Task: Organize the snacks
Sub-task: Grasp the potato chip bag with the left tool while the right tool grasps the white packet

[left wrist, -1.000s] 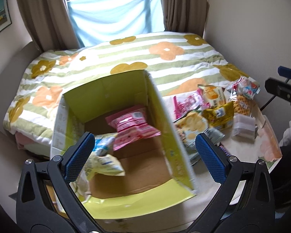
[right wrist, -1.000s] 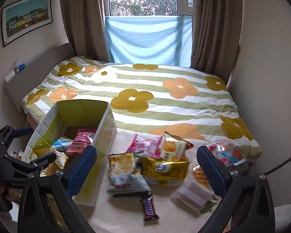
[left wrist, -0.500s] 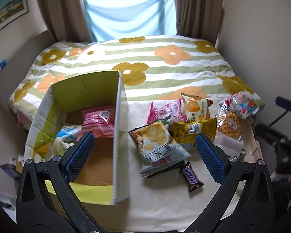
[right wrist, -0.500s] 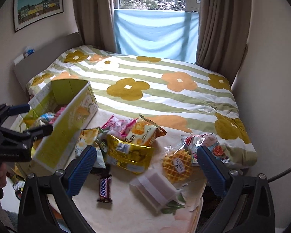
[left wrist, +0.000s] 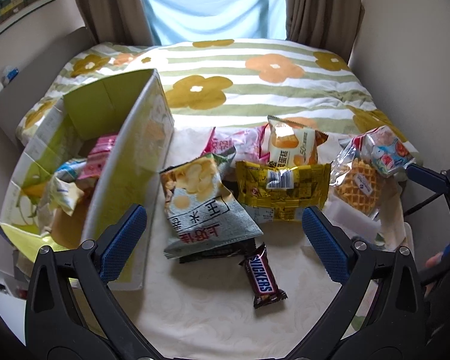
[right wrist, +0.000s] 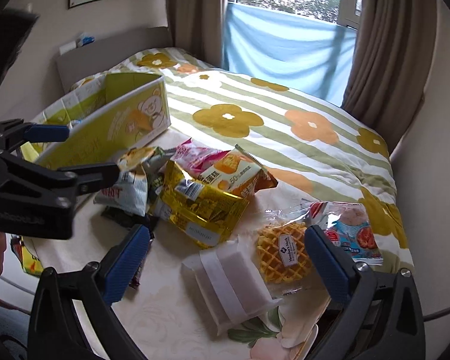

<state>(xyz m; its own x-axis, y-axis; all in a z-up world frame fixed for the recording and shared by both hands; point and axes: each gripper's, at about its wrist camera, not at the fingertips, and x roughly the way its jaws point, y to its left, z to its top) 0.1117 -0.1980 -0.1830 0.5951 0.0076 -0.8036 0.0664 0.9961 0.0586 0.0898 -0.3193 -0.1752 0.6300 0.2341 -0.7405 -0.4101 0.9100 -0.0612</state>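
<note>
left claw (left wrist: 223,229): wide open, holds nothing; hangs over the bench just above the grey chip bag and the Snickers bar
right claw (right wrist: 226,258): wide open, empty; the white wrapped pack and the waffle sit between its pads
bench (left wrist: 201,309): cream patterned cover, set against the foot of the bed
box (left wrist: 126,177): green-and-white carton at 9 o'clock of the snack pile, open top; near wall stands upright just beside the grey chip bag
in box: pink packet (left wrist: 100,156) plus a pale yellow-blue packet (left wrist: 61,190), both leaning on each other; rest of the floor is bare cardboard
grey chip bag (left wrist: 199,207): centre of bench, lying on a dark packet; upper corner touches the gold bag
Snickers bar (left wrist: 262,276): at 6 o'clock of the pile, alone, apart from the others
gold bag (left wrist: 282,189): at 3 o'clock of the chip bag, barcode up
white-orange packet (left wrist: 292,144): tucked behind the gold bag at 12 o'clock
pink bag (right wrist: 195,157): at 11 o'clock of the gold bag, partly covered
waffle (right wrist: 283,252): clear wrapper, at 3 o'clock edge
blue-red packet (right wrist: 349,229): overlapping the waffle wrapper
white wrapped pack (right wrist: 229,280): just beside the waffle at 8 o'clock
bed (left wrist: 255,90): striped flowered cover, at 12 o'clock
</note>
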